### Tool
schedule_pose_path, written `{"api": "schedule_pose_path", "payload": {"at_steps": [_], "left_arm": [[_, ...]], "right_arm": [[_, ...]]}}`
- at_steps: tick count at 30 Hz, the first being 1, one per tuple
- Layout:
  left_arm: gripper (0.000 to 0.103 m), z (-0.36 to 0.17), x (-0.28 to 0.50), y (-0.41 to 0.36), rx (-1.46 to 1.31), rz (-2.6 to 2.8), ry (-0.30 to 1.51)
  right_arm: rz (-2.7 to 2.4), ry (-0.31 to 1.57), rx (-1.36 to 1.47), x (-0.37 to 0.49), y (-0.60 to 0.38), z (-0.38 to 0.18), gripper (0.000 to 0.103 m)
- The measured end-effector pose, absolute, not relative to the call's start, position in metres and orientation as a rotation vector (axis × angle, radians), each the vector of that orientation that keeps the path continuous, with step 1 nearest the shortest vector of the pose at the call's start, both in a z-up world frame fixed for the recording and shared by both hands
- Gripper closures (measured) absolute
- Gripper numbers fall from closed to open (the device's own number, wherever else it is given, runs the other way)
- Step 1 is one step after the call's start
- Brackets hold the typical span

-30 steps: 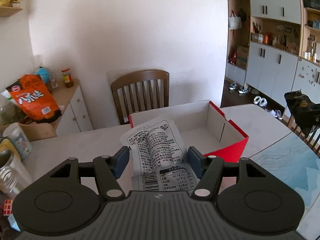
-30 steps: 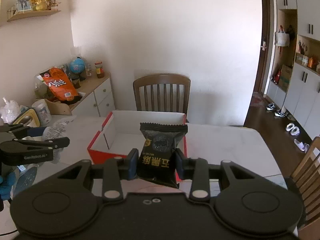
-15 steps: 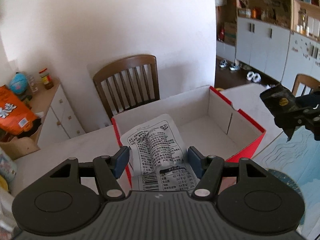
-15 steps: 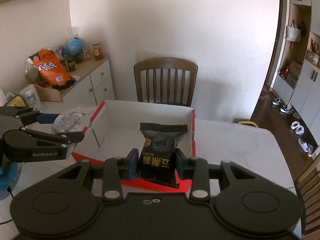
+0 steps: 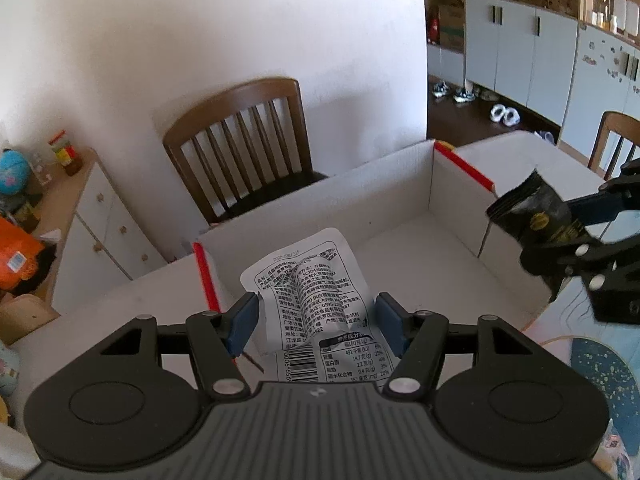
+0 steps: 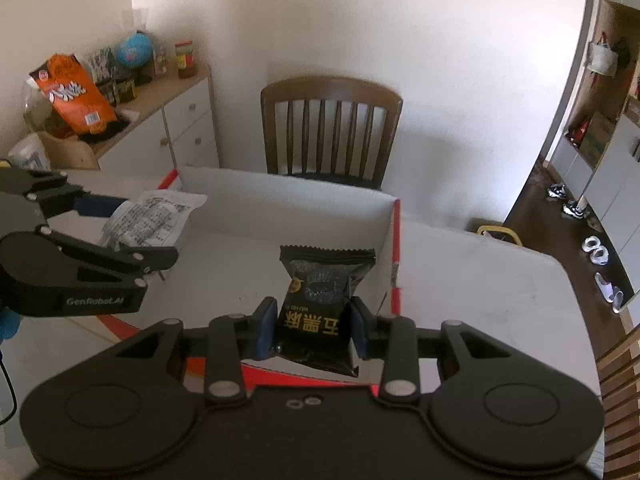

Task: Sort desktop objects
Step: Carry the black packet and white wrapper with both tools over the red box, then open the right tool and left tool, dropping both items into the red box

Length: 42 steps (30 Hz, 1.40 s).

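Observation:
My left gripper (image 5: 316, 322) is shut on a white snack packet (image 5: 308, 288) with black print and holds it over the left end of an open red box with a white inside (image 5: 400, 240). My right gripper (image 6: 313, 326) is shut on a black snack packet (image 6: 320, 296) and holds it over the box's right end (image 6: 394, 248). Each gripper shows in the other's view: the right one with the black packet (image 5: 536, 220), the left one with the white packet (image 6: 148, 216).
The box sits on a white table (image 6: 480, 280). A wooden chair (image 6: 330, 128) stands behind it by the wall. A white cabinet (image 6: 176, 120) at the left carries an orange bag (image 6: 72, 96), a globe and jars. A blue patterned mat (image 5: 600, 360) lies at the right.
Both grippers have moved forward and now hang over the box, each still holding its packet. The two grippers have come closer together.

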<state>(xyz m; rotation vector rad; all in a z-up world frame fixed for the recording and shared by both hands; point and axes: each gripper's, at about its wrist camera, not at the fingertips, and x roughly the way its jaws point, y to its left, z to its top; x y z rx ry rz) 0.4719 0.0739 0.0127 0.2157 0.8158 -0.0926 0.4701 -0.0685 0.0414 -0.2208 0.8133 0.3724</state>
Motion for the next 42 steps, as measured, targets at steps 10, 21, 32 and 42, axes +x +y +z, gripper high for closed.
{"api": "schedule_pose_path", "payload": {"at_steps": [10, 21, 32, 42], "left_arm": [[0.039, -0.027, 0.513, 0.075, 0.197, -0.104, 0.938], [0.039, -0.060, 0.532, 0.057, 0.272, -0.138, 1.040], [0.039, -0.077, 0.547, 0.056, 0.260, -0.173, 1.204], [0.037, -0.080, 0.549, 0.059, 0.216, -0.144, 1.254]], "right_arm": [[0.370, 0.908, -0.261, 0.500, -0.048, 0.004, 0.066], [0.319, 1.005, -0.288, 0.518, -0.049, -0.038, 0.066], [0.336, 1.063, -0.297, 0.524, -0.048, -0.058, 0.066], [0.336, 1.076, -0.284, 0.520, -0.048, -0.064, 0.063]]}}
